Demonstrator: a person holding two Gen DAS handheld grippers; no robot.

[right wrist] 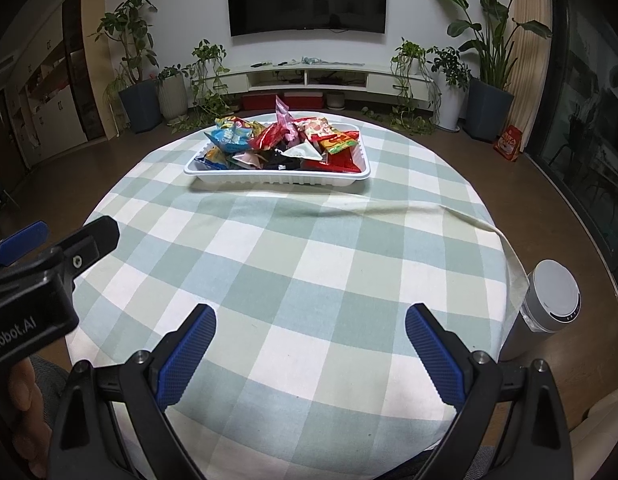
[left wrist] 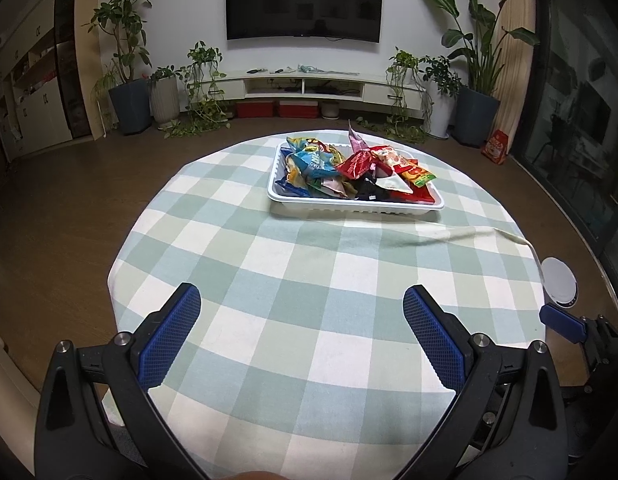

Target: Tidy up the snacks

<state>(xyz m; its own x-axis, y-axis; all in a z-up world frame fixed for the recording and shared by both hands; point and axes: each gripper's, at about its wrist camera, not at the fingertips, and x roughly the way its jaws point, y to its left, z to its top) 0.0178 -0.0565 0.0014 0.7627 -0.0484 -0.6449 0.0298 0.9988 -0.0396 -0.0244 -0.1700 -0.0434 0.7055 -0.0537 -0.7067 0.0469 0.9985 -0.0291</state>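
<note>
A white plastic tray point(left wrist: 349, 207) point(right wrist: 277, 179) sits on the far half of a round table with a green and white checked cloth point(left wrist: 309, 280) point(right wrist: 301, 264). Several snack packets point(left wrist: 349, 168) point(right wrist: 281, 142) are heaped in it: blue, red, pink, orange, black and white ones. My left gripper point(left wrist: 302, 300) hovers open over the near part of the cloth, nothing between its blue pads. My right gripper point(right wrist: 311, 318) is likewise open and empty, near the table's front edge. The left gripper's body point(right wrist: 41, 280) shows at the left of the right wrist view.
A grey cylindrical bin with a white lid point(right wrist: 549, 304) point(left wrist: 559, 280) stands on the floor at the table's right. A fold in the cloth point(right wrist: 409, 210) runs across in front of the tray. Plants, a TV and a low cabinet line the far wall.
</note>
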